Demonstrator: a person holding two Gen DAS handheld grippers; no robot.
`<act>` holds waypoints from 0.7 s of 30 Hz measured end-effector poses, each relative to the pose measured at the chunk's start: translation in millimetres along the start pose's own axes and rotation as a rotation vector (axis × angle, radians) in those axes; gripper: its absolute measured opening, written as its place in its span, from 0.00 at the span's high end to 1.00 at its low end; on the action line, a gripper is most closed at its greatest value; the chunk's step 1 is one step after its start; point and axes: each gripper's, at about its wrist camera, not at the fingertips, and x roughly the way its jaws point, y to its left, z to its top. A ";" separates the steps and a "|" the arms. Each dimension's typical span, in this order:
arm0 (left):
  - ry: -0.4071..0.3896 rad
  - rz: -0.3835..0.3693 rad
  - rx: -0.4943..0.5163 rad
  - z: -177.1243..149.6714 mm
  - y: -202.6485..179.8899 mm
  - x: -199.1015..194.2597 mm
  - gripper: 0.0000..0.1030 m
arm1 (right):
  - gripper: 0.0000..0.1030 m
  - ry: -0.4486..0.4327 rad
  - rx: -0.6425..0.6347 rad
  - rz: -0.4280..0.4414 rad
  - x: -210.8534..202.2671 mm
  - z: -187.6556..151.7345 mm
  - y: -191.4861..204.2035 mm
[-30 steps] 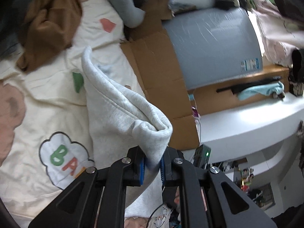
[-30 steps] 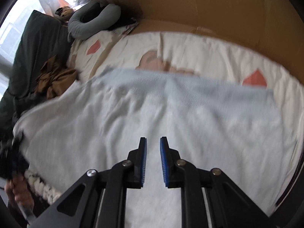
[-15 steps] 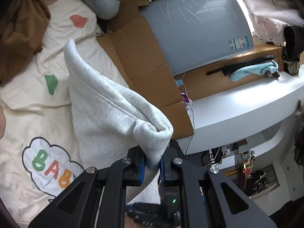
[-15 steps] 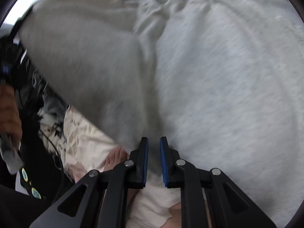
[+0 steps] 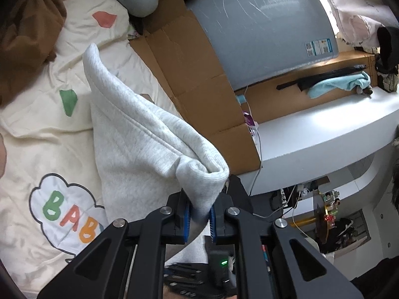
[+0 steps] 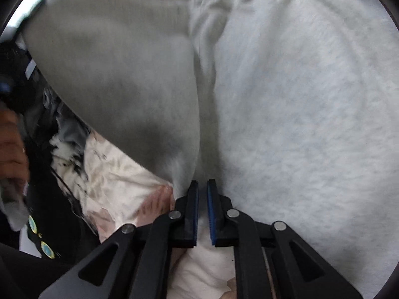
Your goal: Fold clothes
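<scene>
1. Risk, largest: the grey sweatshirt (image 5: 139, 134), on the cream quilt (image 5: 37, 129) at nine o'clock of the cardboard (image 5: 199, 79), could slide off if the single hold slips.
2. Left gripper (image 5: 199, 218): clamped on a bunched ribbed edge; thick wad, may creep out.
3. Right gripper (image 6: 202, 211): jaws have just been closing, nearly together at the cloth's six-o'clock edge; whether they pinch fabric I cannot tell.
4. Garment: fleecy, partly lifted.

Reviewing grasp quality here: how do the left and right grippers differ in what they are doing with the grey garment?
The left gripper pinches a bunched corner of the grey garment and holds it lifted off the bedding; the right gripper sits low at the garment's edge, its jaws just closing on little cloth. The left view is sharp, the right blurred. Both jaws stand nearly shut.
</scene>
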 end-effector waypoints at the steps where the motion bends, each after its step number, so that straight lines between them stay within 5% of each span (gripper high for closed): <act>1: -0.004 0.006 -0.006 1.7 2.2 -2.9 0.90 | 0.91 -0.019 -0.001 0.002 -7.5 2.4 0.3; 4: -0.012 0.015 -0.023 4.8 7.3 -9.1 0.90 | 0.79 -0.073 -0.040 -0.015 -25.7 10.3 10.6; 6: -0.015 0.016 -0.035 5.9 9.8 -11.5 0.90 | 0.59 -0.109 -0.085 -0.021 -35.8 17.6 24.3; 7: -0.017 0.016 -0.041 6.4 10.6 -12.4 0.90 | 0.56 -0.122 -0.111 -0.024 -38.9 21.1 33.2; 21: -0.037 -0.038 -0.134 10.7 23.6 -16.1 0.90 | 0.46 -0.170 -0.397 -0.064 -46.5 78.7 133.9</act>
